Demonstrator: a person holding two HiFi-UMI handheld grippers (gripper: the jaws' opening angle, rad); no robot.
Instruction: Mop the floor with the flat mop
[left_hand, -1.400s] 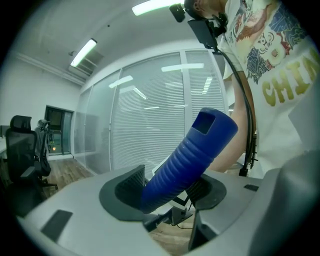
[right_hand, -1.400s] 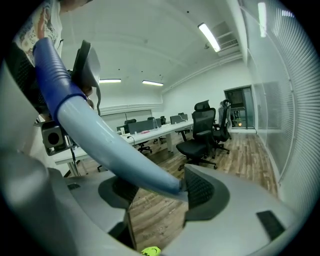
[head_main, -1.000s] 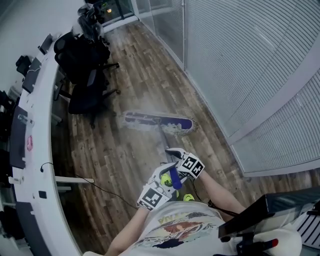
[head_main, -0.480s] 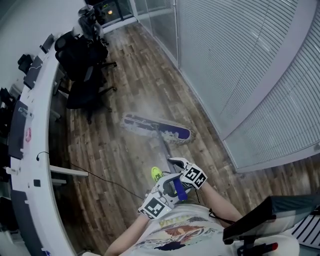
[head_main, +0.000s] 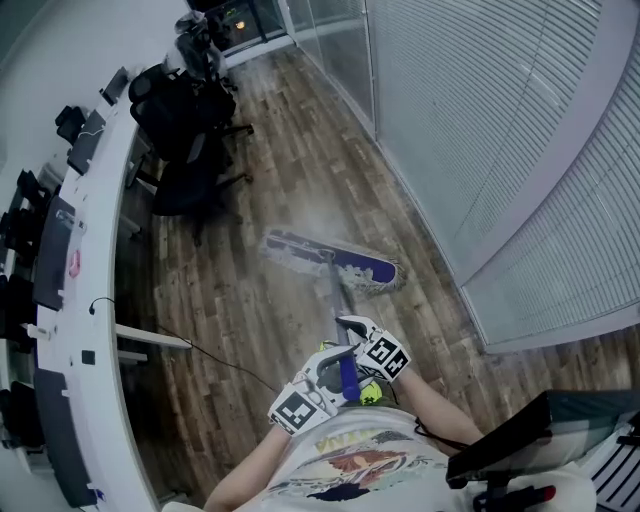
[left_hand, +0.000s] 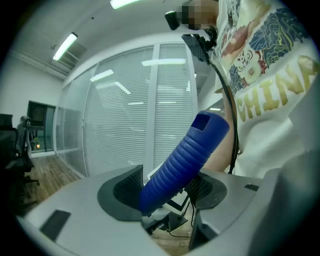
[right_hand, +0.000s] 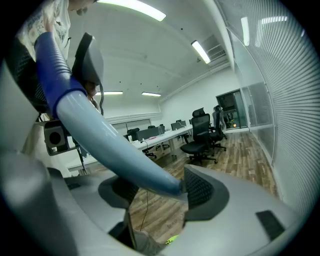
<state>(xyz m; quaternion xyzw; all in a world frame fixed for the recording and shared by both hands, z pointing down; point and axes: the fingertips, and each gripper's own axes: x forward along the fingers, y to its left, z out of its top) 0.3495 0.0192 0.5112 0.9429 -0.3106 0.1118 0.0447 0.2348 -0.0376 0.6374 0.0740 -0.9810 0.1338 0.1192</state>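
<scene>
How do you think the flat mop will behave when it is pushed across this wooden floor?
The mop head lies flat on the floor, so it probably glides rather than tips. Its thin, straight pole is likely stiff and light. The ribbed grip in the left gripper should resist slipping.

This is an office. A long white curved desk (head_main: 105, 230) carries dark monitors (head_main: 50, 265), and black swivel chairs (head_main: 185, 120) stand at it. A glass wall with white blinds (head_main: 480, 130) closes the other side. Strip lights (right_hand: 201, 51) are set in the ceiling above the wood-plank floor (head_main: 300, 170).
</scene>
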